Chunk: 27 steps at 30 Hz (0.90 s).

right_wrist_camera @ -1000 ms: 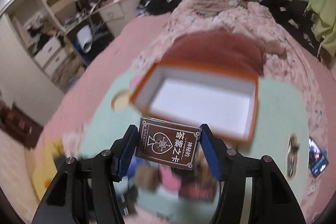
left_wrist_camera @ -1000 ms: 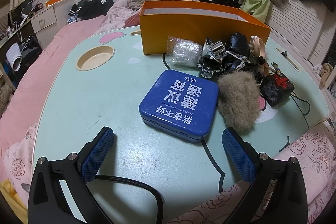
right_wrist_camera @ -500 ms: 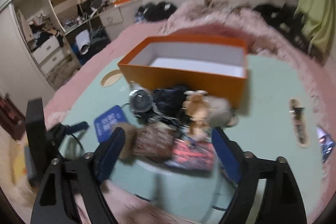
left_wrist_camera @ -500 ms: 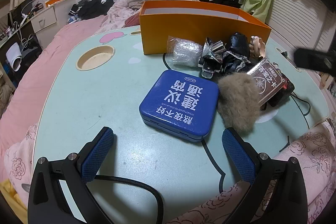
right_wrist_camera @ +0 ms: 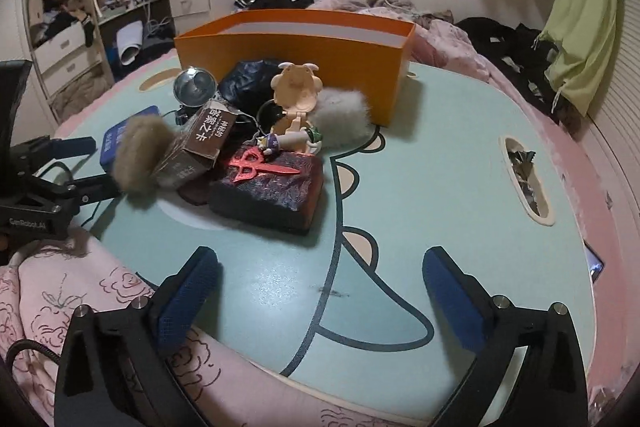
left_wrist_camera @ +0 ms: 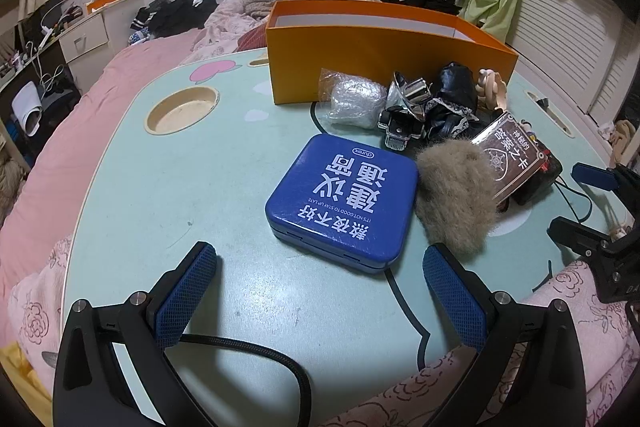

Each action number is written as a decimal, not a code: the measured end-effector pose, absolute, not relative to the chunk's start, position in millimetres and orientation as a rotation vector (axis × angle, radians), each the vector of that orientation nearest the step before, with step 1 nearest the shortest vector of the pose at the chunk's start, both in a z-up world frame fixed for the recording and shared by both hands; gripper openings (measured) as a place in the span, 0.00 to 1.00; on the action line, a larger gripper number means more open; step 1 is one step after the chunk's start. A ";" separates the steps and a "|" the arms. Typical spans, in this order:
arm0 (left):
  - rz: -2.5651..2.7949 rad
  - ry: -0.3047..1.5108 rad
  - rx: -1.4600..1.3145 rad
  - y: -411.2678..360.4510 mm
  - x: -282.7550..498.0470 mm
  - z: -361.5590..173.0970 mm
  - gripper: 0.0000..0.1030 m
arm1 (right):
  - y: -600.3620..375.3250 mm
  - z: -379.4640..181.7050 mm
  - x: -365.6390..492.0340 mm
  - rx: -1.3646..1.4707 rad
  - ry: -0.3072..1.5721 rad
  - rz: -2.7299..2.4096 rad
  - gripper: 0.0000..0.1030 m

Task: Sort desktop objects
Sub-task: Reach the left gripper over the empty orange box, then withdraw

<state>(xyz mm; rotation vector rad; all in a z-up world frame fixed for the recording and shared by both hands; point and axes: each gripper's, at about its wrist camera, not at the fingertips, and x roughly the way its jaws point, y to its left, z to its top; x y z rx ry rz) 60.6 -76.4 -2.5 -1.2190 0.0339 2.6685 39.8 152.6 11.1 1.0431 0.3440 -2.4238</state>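
A brown card box (left_wrist_camera: pixel 510 157) (right_wrist_camera: pixel 200 147) lies tilted on the pile, leaning on a tan fur ball (left_wrist_camera: pixel 456 195) (right_wrist_camera: pixel 140 159) and a dark red box (right_wrist_camera: pixel 272 195). Left of them sits a blue tin (left_wrist_camera: pixel 344 203) on the green table (left_wrist_camera: pixel 160 187). Behind the pile stands the orange box (left_wrist_camera: pixel 380 47) (right_wrist_camera: pixel 300 55), its top uncovered. My left gripper (left_wrist_camera: pixel 320 291) is open just before the tin, empty. My right gripper (right_wrist_camera: pixel 320 295) hangs over bare table near the front edge, jaws opening with nothing between them.
The pile also holds a bubble-wrap bundle (left_wrist_camera: pixel 354 103), a metal clip (left_wrist_camera: pixel 404 123), a cream figurine (right_wrist_camera: pixel 296 91) and a grey fur ball (right_wrist_camera: pixel 344 119). The table has a round cup hole (left_wrist_camera: pixel 182 109) and a slot (right_wrist_camera: pixel 524 179). Pink bedding surrounds it.
The card box has left my right gripper and now rests on the pile. That gripper came down from above the orange box to the table's front and opened wide. Left unchanged.
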 end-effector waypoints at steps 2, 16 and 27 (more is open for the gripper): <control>2.669 0.032 -1.219 -76.5 60.8 -2.4 1.00 | 153.3 11.7 39.3 1.042 0.345 -2.421 1.00; 2.691 0.024 -1.247 -78.5 61.6 -2.6 1.00 | 152.5 2.6 38.8 1.035 0.340 -2.414 1.00; 2.780 -0.117 -1.190 -89.2 23.8 93.2 1.00 | 151.2 2.5 39.7 1.032 0.337 -2.414 1.00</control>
